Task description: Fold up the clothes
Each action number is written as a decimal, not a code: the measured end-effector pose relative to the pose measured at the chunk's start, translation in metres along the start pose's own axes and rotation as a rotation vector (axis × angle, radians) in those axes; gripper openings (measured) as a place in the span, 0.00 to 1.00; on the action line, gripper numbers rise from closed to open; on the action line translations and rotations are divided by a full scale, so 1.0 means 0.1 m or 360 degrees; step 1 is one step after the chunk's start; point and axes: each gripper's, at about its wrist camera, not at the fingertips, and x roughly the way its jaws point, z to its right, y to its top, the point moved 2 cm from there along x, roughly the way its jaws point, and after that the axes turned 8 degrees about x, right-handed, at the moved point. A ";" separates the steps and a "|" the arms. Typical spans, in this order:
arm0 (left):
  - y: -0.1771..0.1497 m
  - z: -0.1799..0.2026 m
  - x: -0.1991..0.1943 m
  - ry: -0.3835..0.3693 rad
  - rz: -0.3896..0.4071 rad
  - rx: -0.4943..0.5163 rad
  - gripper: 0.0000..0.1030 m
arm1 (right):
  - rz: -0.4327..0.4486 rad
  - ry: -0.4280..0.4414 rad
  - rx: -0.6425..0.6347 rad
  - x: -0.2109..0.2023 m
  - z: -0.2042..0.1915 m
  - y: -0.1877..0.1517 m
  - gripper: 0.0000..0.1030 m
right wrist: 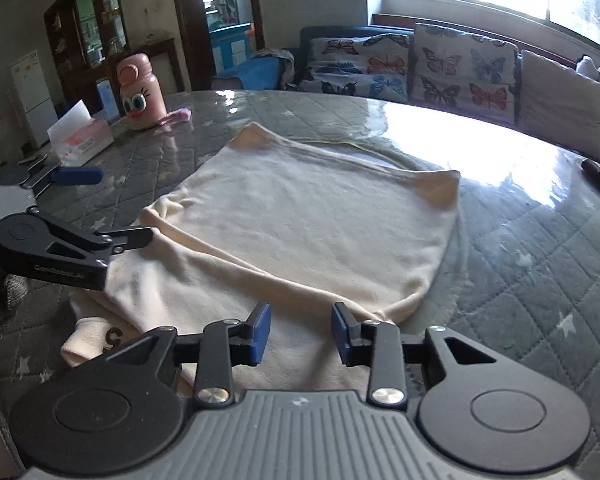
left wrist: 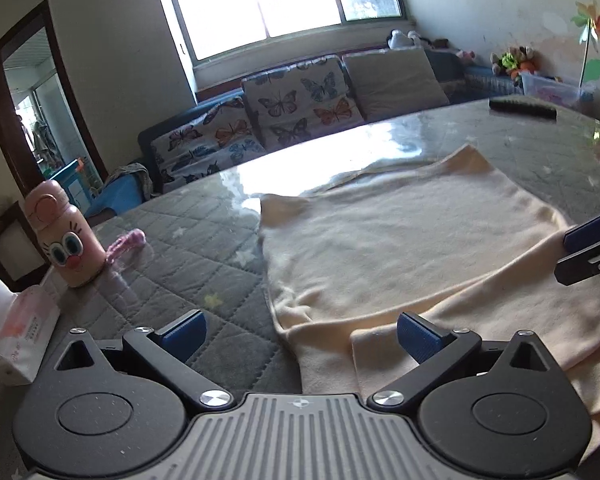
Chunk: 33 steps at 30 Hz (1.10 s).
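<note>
One cream garment (right wrist: pixel 300 216) lies spread on the round table (right wrist: pixel 540 248), near the edge closest to both cameras. Its body is folded into a rough square, with a soft ridge running across the near side and a sleeve cuff (right wrist: pixel 80 344) sticking out at the near left in the right wrist view. The cloth looks soft, fleecy and matte. The tabletop is a grey quilted cover with small stars under a glossy clear sheet that mirrors the window. The left gripper (left wrist: pixel 300 334) hovers over the garment's near edge, its blue ribbed pads spread wide with nothing between them. The right gripper (right wrist: pixel 300 334) sits low over the near hem, its fingers parted by a narrower gap, holding nothing.
</note>
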 end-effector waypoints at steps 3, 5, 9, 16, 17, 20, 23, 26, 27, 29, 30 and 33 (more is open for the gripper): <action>-0.05 -0.01 0.11 0.0007 -0.0064 0.0013 1.00 | -0.0032 -0.0005 -0.0006 0.07 0.02 -0.03 0.32; -0.03 -0.08 0.11 -0.0029 -0.0068 -0.0029 1.00 | -0.0036 0.0003 0.0000 0.06 0.05 -0.02 0.32; 0.11 -0.22 0.12 -0.0015 -0.0013 -0.0054 1.00 | -0.0005 -0.0016 -0.0003 0.05 0.13 0.13 0.34; 0.41 -0.46 0.45 0.0009 0.0040 -0.0086 0.96 | 0.0060 -0.0078 -0.0002 0.07 0.33 0.45 0.35; 0.45 -0.50 0.51 0.0008 0.0039 -0.0094 0.96 | 0.0069 -0.0095 0.0006 0.09 0.38 0.51 0.35; 0.58 -0.60 0.72 0.0005 0.0032 -0.0116 0.95 | 0.0097 -0.0146 0.0030 0.19 0.54 0.68 0.35; 0.70 -0.68 0.93 0.0007 0.0028 -0.0125 0.95 | 0.0116 -0.0193 0.0056 0.34 0.70 0.84 0.36; 0.80 -0.72 1.13 0.0008 0.0022 -0.0122 0.95 | 0.0111 -0.0232 0.0078 0.53 0.85 0.97 0.38; 0.83 -0.73 1.19 0.0005 0.0023 -0.0117 0.95 | 0.0110 -0.0240 0.0086 0.60 0.90 1.01 0.38; 0.87 -0.75 1.30 -0.0002 0.0016 -0.0117 0.94 | 0.0106 -0.0256 0.0097 0.73 0.99 1.08 0.39; 0.88 -0.75 1.36 -0.0022 0.0002 -0.0119 0.93 | 0.0101 -0.0262 0.0104 0.79 1.03 1.10 0.39; 0.89 -0.75 1.51 -0.0072 -0.0042 -0.0121 0.88 | 0.0077 -0.0267 0.0133 0.96 1.13 1.17 0.39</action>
